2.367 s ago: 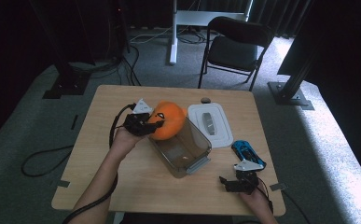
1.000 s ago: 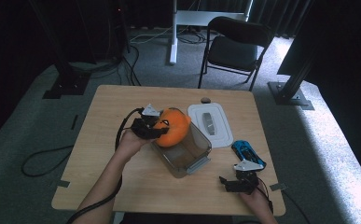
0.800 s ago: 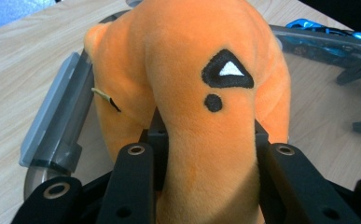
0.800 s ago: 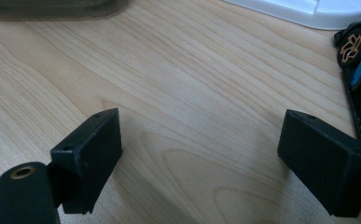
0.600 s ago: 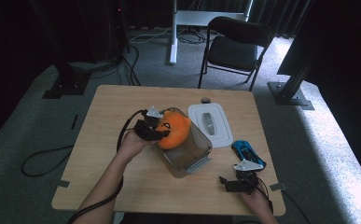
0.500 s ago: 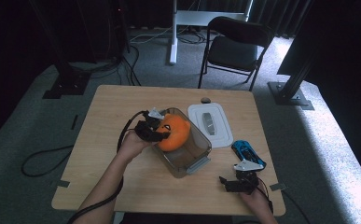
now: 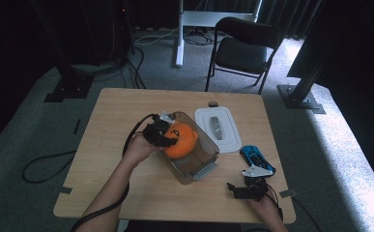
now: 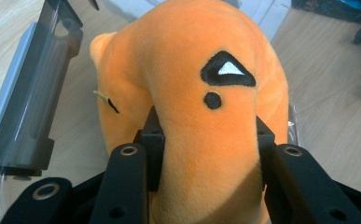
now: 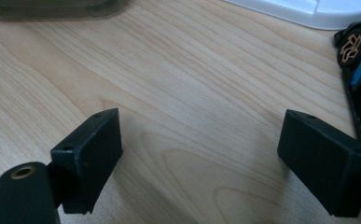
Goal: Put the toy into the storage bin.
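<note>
Placing a soft toy into a container, seen from above and along each gripper. The left gripper [image 7: 167,139] holds the orange plush toy [image 7: 182,140] over the clear plastic bin [image 7: 205,162], which sits at the centre of the wooden table [image 7: 102,159]. A couple of seconds ago the toy hung above the bin's 11 o'clock corner, outside the rim; it now lies inside the walls, low in the half of the bin toward 11 o'clock. In the left gripper view, the two black jaws press into the flanks of the orange plush toy [image 8: 201,116] and pinch the fabric inward, so the grip holds. The jaws have just been opening slightly, with the toy between them, which suggests that release is beginning. The bin's dark wall [image 8: 43,93] stands at 9 o'clock of the toy in that view.

The white lid [image 7: 217,128] lies flat on the table at 2 o'clock of the bin, just beside it. The blue toy car [image 7: 257,159] rests at 4 o'clock of the bin, near the right gripper [image 7: 242,189]. The right gripper [image 9: 201,154] holds nothing; its jaws stand wide over bare wood.

By judgement, the placing is nearly complete; letting go and fitting the lid remain.
</note>
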`<state>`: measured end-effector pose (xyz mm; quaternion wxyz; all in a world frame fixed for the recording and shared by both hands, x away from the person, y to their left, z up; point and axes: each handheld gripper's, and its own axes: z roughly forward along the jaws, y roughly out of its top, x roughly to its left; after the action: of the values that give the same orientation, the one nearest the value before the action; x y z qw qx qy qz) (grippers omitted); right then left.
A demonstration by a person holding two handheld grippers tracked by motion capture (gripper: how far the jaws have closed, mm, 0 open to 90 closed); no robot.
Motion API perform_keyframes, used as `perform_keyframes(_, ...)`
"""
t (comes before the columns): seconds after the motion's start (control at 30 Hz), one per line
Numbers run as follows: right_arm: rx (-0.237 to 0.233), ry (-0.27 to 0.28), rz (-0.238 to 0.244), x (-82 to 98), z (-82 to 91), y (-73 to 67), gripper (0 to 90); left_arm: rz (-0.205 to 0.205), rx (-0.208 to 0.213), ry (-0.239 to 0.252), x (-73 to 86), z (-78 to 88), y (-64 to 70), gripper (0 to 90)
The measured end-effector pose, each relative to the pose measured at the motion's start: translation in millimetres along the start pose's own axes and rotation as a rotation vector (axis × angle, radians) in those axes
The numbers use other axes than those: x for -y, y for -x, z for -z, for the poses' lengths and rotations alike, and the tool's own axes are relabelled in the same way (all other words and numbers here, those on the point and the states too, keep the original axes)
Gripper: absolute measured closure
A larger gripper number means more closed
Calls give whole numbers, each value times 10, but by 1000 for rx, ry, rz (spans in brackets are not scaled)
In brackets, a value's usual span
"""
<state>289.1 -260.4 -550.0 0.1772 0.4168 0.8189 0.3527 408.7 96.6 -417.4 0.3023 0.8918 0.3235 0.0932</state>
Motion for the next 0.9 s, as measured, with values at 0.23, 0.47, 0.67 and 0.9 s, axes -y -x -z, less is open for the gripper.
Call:
perform_keyframes(0.23, 0, 0, 2, 0, 0, 1, 128, 17, -4, 4, 4, -14, 0, 593)
perform_keyframes(0.47, 0, 0, 1, 0, 0, 1, 128, -13, -30, -45, -57, -58, 60, 594)
perform_keyframes(0.67, 0, 0, 1, 0, 0, 1, 128, -5, -20, -51, -63, -72, 55, 481)
perform_keyframes(0.9, 0, 0, 1, 0, 0, 1, 128, -3, -3, -77, -84, -94, 49, 384)
